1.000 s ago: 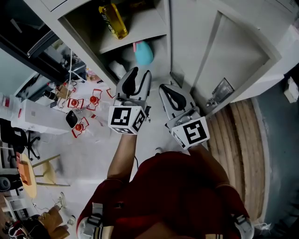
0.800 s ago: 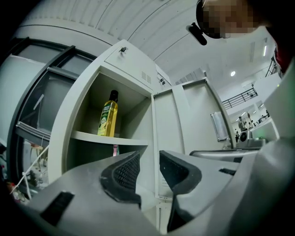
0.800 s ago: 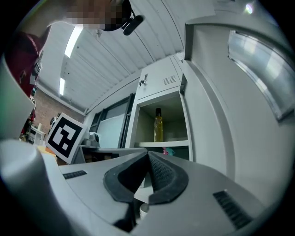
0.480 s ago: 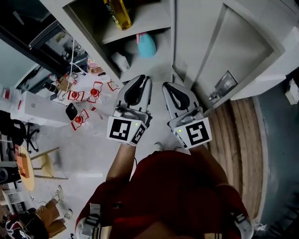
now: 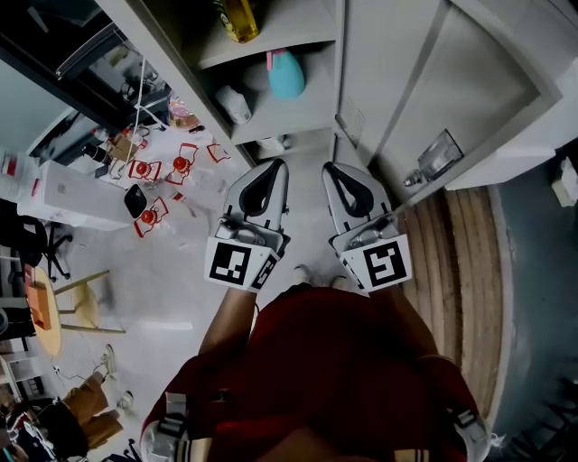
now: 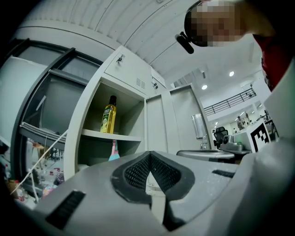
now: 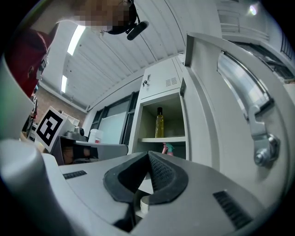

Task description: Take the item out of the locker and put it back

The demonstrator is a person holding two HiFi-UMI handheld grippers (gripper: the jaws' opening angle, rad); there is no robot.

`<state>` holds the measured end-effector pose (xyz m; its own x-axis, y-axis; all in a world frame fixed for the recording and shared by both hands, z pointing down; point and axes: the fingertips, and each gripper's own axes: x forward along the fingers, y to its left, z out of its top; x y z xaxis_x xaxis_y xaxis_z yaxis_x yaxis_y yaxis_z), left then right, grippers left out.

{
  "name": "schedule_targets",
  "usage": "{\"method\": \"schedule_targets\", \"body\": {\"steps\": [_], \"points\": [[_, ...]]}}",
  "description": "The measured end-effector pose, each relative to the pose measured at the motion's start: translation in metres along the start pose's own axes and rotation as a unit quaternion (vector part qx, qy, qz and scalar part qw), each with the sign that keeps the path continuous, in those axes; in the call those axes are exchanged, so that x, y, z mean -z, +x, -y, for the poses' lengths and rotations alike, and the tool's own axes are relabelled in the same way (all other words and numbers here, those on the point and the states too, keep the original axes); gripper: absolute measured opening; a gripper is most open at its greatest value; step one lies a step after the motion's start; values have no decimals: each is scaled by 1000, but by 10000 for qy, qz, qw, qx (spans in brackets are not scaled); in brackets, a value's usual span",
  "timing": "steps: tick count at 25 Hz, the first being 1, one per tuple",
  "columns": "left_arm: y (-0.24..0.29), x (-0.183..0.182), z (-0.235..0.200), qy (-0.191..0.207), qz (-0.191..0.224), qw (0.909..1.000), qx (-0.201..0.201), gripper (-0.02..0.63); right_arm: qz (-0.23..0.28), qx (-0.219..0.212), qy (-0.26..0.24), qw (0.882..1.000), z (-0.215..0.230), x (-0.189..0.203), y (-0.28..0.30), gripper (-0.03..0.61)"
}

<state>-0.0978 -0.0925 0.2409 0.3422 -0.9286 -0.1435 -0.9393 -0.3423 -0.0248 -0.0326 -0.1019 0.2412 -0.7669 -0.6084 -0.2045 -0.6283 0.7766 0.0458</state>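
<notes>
Nearest the camera, in the lower middle of the head view, the left gripper (image 5: 274,168) and right gripper (image 5: 333,170) sit side by side. Both pairs of fingers (image 6: 137,173) are pressed fully together with nothing between them, so both are empty.

Past them, in the upper middle of the frame, the locker (image 5: 336,63) stands with its door (image 5: 470,99) swung open toward the upper right. The teal spray bottle (image 5: 286,77) and a white container (image 5: 233,104) sit on the middle shelf, and the yellow bottle (image 5: 239,13) is on the shelf above, at the top edge.

Everything is on its shelf, well apart from the fingers. So either no item has been taken out yet or the job's already finished. Honestly can't tell which, or which item is meant.
</notes>
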Motion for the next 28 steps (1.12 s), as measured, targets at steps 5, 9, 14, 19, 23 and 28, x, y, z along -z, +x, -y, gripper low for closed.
{"method": "schedule_targets", "body": {"steps": [5, 9, 14, 19, 23, 28], "points": [[-10, -1, 7, 22, -54, 10000, 58, 6, -46, -47, -63, 10000, 1, 2, -10, -3], [-14, -4, 15, 100, -40, 9999, 124, 6, -46, -128, -91, 9999, -2, 3, -14, -3], [-20, -5, 19, 136, -83, 9998, 150, 6, -22, -166, 26, 9999, -4, 0, -19, -3], [-23, -2, 21, 139, -119, 9997, 158, 6, -26, -180, -27, 9998, -5, -3, -25, -3], [-25, 1, 25, 127, -143, 9997, 180, 6, -39, -191, -51, 9998, -6, -2, -28, -3], [-25, -3, 27, 142, -85, 9996, 217, 6, -36, -233, -42, 9997, -10, -2, -28, -3]]}}
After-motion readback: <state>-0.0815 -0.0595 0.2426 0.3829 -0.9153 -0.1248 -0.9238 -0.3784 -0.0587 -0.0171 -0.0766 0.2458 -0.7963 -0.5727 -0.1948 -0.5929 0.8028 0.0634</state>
